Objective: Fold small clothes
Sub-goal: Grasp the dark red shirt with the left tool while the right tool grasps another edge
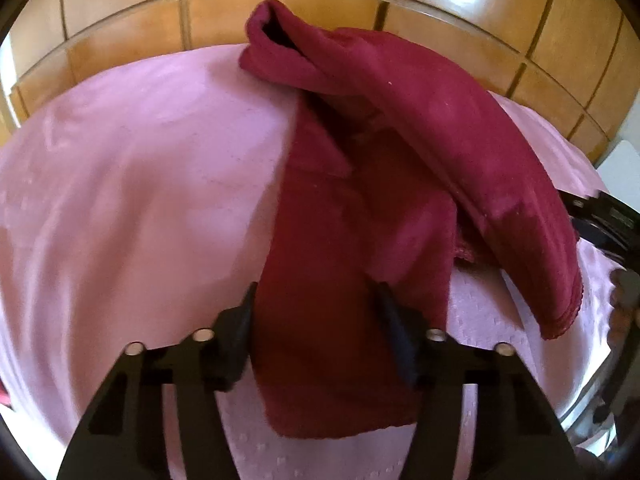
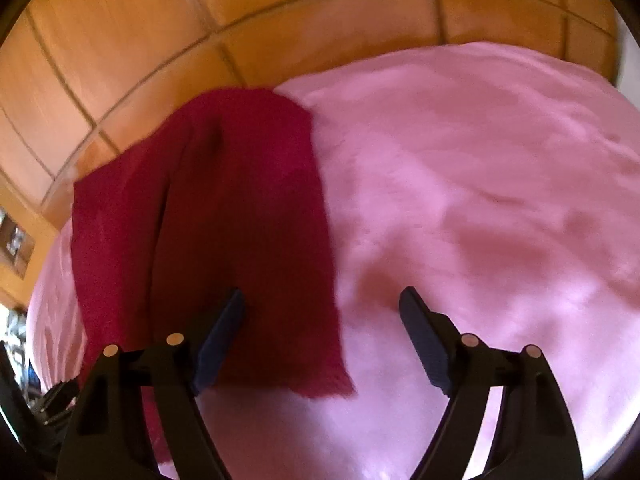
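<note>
A dark red garment (image 1: 352, 208) lies on the pink cloth (image 1: 140, 184), partly folded, with one long fold draped across its right side. My left gripper (image 1: 316, 300) is open, its two fingers straddling the garment's near strip just above it. In the right wrist view the same red garment (image 2: 240, 220) lies at the left. My right gripper (image 2: 322, 300) is open wide over the garment's right edge, its left finger (image 2: 220, 336) above the red fabric and its right finger (image 2: 424, 340) above the pink cloth.
The pink cloth (image 2: 480, 200) covers a round surface. An orange tiled floor (image 1: 320, 12) lies beyond its far edge. The other gripper's black body (image 1: 612, 220) shows at the right edge of the left wrist view.
</note>
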